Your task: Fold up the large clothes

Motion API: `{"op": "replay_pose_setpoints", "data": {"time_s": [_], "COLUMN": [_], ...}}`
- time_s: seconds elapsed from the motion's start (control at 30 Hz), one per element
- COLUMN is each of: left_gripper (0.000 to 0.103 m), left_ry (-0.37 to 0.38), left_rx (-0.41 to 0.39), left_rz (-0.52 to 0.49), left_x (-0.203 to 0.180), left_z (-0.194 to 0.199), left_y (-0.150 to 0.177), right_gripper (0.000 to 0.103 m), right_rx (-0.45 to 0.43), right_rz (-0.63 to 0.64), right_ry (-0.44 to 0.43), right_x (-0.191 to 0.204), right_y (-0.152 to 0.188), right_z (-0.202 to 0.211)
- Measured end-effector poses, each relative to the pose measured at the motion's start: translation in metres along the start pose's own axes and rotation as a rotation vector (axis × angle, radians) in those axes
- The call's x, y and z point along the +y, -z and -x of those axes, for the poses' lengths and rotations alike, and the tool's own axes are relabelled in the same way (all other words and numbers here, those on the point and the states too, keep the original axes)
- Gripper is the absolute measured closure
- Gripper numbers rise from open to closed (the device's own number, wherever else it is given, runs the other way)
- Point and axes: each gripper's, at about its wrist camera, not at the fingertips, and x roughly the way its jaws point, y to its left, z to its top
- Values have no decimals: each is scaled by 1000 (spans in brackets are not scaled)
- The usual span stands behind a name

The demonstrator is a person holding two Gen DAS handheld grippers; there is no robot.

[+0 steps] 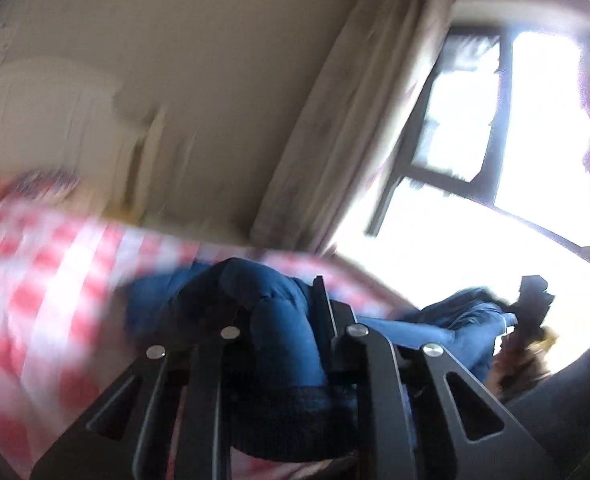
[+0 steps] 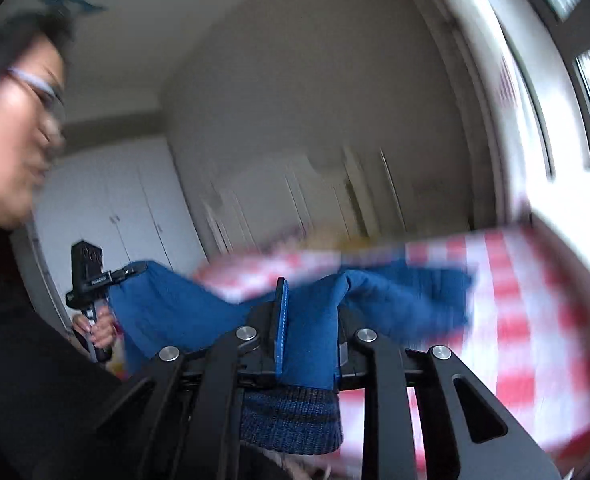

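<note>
Clamping the blue garment (image 1: 271, 320) in both tools, you've got it lifted off the red-and-white checked bed cover (image 1: 35, 280). Your left gripper (image 1: 279, 312) is narrowed right down on a thick bunched roll of the fabric, w/ the dark ribbed knit hem (image 1: 295, 420) hanging out toward 6 o'clock, below the jaws. From that cam the cloth trails off to 3 o'clock, where the other tool (image 1: 529, 300) pinches it in front of the bright window (image 1: 495, 120); curtain (image 1: 335, 140) hangs at 12 o'clock. In the right wrist view your right gripper (image 2: 307, 320) is likewise closed down on the garment (image 2: 311, 340), blue-padded finger (image 2: 281, 324) pressed against the fabric's left side, the opposite finger mostly hidden behind cloth. Ribbed hem (image 2: 291, 416) again pokes out at 6 o'clock. Fabric spans from there to 9 o'clock, where the left tool (image 2: 135, 270) nips its far corner, w/ your hand (image 2: 97, 328) on its handle. One fold of the garment droops at 2 o'clock over the checked cover (image 2: 515, 320); can't tell whether it touches. Both views are motion-blurred, so fine detail of the cloth is unclear. White wardrobe doors (image 2: 135, 208) sit behind at 10 o'clock.
</note>
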Motion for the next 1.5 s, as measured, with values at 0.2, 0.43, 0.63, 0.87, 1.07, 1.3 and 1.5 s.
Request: {"op": "replay_pose_setpoints", "data": {"time_s": [0.2,0.43,0.63,0.87,1.07,1.3,1.5], "left_gripper": [75,69,23,3,3,3,89], "left_ry": [-22,-274,-120,-257,-304,-265,-300], "left_rx": [107,501,387,201,452,698,485], "left_rz": [109,549,787,692,358,223,110], "left_x": [56,195,242,268,243,239,213], "left_z": [-100,-241,-226,-175,-230,-303,-269], "left_y": [-32,44,48,13,12,46,24], "right_gripper": [80,76,70,4,4,4,85], "right_rx": [51,442,514,248,430,664,599], "right_rz": [-38,-383,-615,-745,-477,-168,56], "right_ry": [52,263,198,114,312,367,429], "right_x": [-45,-161,-210,-240,-226,-210,-173], "right_y": [-31,35,48,26,10,31,31], "right_z": [-95,-251,-257,-201,-230,-308,-303]}}
